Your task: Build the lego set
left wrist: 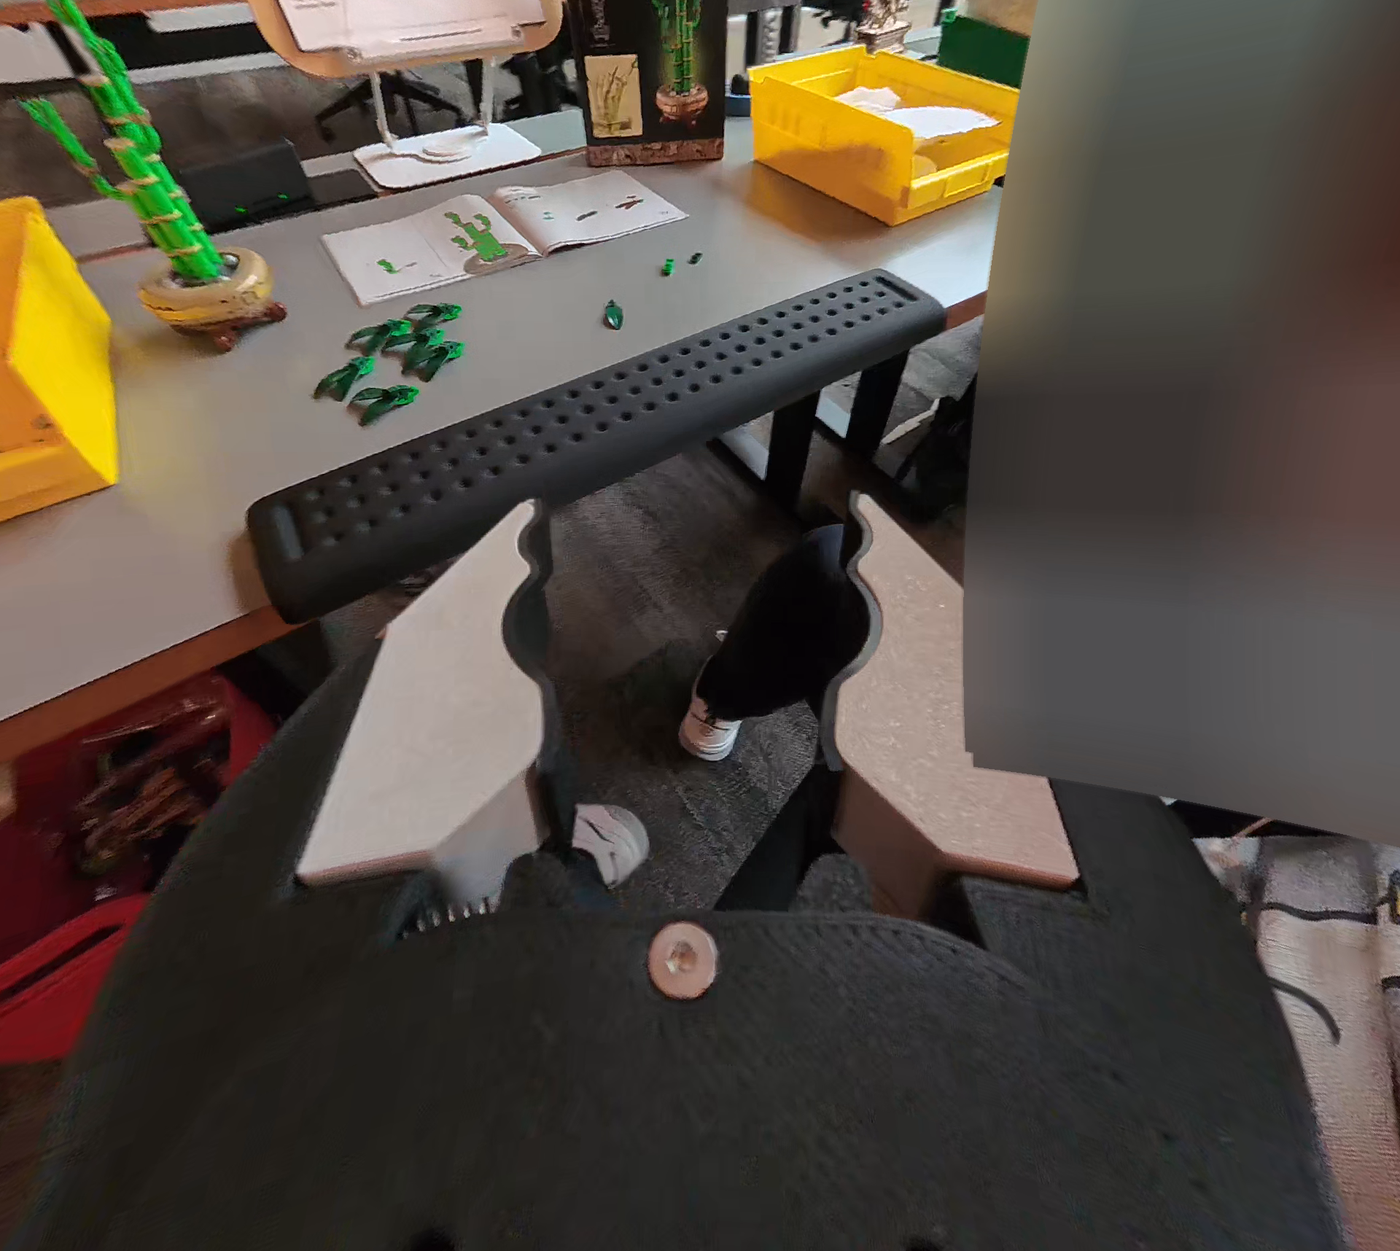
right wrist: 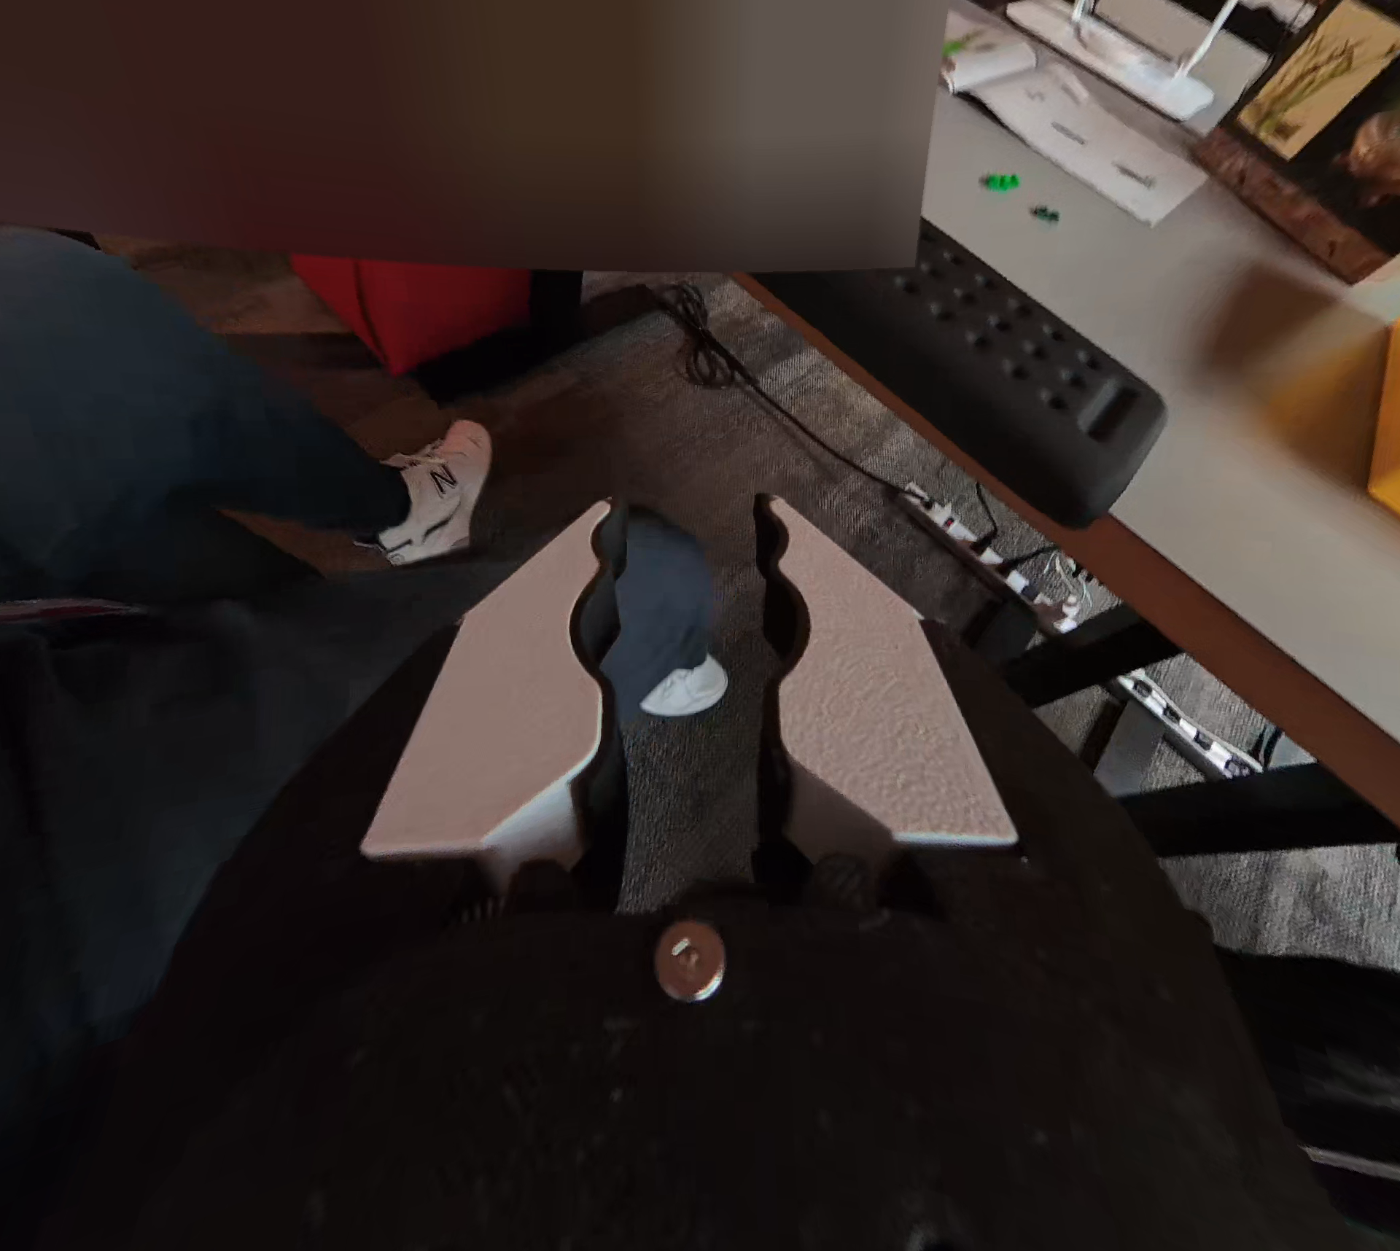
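While both tools are held off the near edge of the grey table (left wrist: 757, 215), the left gripper (left wrist: 693, 518) is released and empty, and the right gripper (right wrist: 685, 506) likewise stands parted over the carpet, grasping nothing. Built lego bamboo plant (left wrist: 163, 215) stands far left. Loose green leaf pieces (left wrist: 398, 355) lie near the open instruction booklet (left wrist: 500, 230). Black perforated wrist rest (left wrist: 598, 427) lies along the table's near edge.

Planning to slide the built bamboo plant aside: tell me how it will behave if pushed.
The bamboo plant is tall and leans over a small round pot, so a push high on the stalks would probably tip it. Its thin side shoots look fragile and may snap off. Pushed low at the pot's feet, it likely slides on the smooth table.
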